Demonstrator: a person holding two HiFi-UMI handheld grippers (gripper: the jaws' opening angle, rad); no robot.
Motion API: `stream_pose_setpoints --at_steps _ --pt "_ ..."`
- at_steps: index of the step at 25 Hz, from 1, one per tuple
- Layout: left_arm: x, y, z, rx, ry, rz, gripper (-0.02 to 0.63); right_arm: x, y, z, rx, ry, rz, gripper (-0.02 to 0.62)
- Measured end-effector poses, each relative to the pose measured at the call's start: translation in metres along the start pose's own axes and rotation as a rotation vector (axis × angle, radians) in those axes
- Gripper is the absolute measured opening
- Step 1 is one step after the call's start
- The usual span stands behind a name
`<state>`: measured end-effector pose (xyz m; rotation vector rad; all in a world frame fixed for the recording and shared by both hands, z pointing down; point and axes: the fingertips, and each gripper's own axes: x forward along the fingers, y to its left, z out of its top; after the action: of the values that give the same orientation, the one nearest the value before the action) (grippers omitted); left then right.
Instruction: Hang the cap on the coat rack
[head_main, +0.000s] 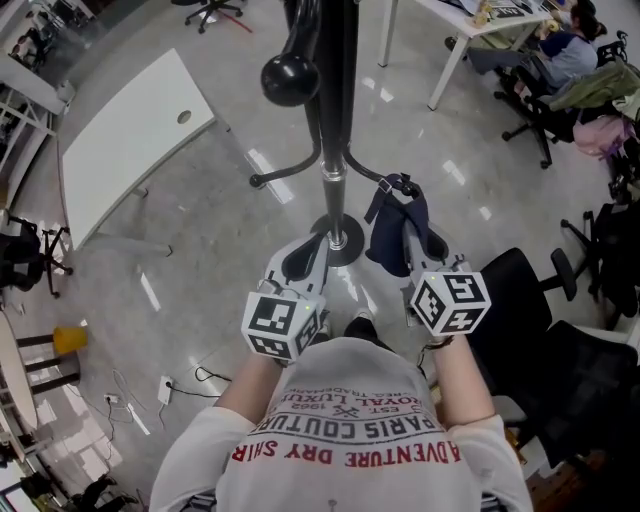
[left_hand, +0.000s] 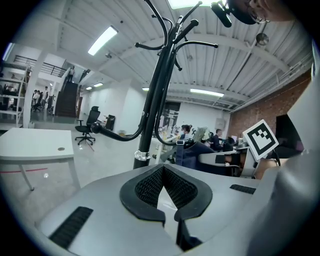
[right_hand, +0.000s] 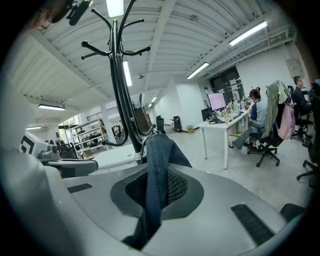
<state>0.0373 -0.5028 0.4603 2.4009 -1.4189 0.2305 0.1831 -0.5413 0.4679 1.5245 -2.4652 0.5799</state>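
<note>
Close before the person, the left hand-held gripper (left_hand: 163, 172) is sitting pressed together, empty, while the right hand-held gripper (right_hand: 159, 175) is pinching the cap (right_hand: 160, 150) by a thin fold, near the rack (right_hand: 123, 100). That fold is probably risking slipping, or snagging a hook, during lifting.

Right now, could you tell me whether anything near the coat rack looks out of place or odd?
Nothing looks damaged or spilled. Only the cap is off its place: it hangs crumpled from the right gripper, jaws shut on it, beside the coat rack, whose visible hooks are bare.
</note>
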Motion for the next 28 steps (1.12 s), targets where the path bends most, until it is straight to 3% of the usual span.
stream_pose_setpoints --at_steps 16,28 --pt "0.011 0.013 -0.016 -0.032 0.019 0.070 0.005 0.055 0.010 -0.028 0.014 0.081 0.103 0.020" --pt "0.001 0.022 -0.018 -0.028 0.006 0.081 0.005 0.096 0.025 -0.047 -0.101 0.112 0.103 0.020"
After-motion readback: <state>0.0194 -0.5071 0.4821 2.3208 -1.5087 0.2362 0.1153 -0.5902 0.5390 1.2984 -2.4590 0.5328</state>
